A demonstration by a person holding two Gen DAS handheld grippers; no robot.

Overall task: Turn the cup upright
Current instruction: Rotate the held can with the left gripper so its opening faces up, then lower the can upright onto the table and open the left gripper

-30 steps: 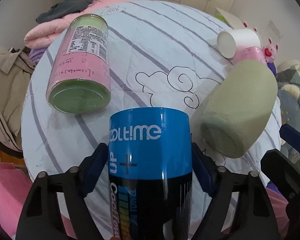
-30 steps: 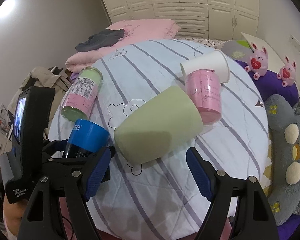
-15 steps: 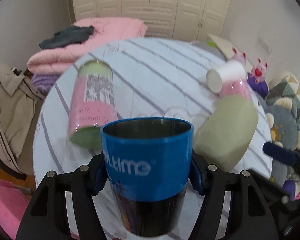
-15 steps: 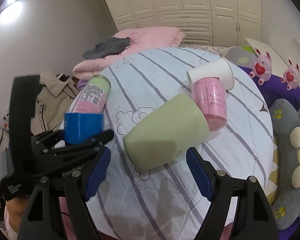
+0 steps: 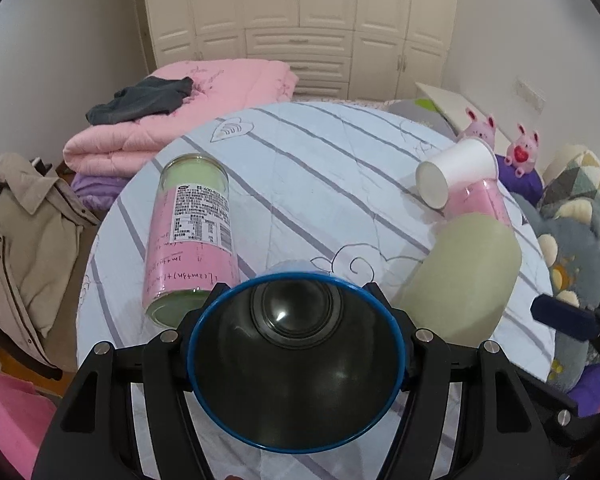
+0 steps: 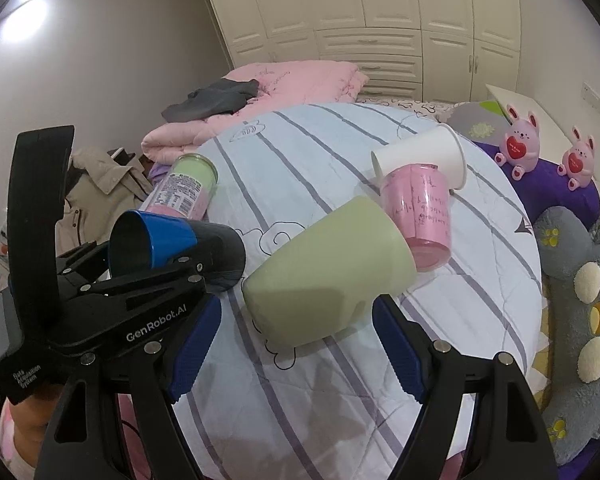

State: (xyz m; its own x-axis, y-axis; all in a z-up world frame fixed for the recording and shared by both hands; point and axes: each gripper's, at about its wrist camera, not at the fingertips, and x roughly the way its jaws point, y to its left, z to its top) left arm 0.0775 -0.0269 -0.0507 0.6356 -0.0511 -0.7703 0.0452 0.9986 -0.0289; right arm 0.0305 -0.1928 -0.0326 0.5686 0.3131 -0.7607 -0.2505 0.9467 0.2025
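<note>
My left gripper (image 5: 296,308) is shut on a blue-and-black cup (image 5: 296,364), held above the table's near edge. In the left wrist view its open mouth faces the camera. In the right wrist view the cup (image 6: 176,246) is tilted, mouth up and to the left, base toward the table, with the left gripper (image 6: 148,280) clamped on its sides. My right gripper (image 6: 296,352) is open and empty, just in front of a light green cup (image 6: 328,270) that lies on its side.
A round table (image 6: 440,340) has a striped cloth. On it lie a pink-and-green jar (image 5: 192,236), a pink cup (image 6: 420,216) and a white paper cup (image 6: 420,158). Plush toys (image 6: 584,312) sit at the right, a folded pink quilt (image 5: 188,112) behind.
The left gripper has turned the blue cup from lying with its base toward the camera to mouth toward the camera, and lifted it. The right gripper stayed open and rose slightly.
</note>
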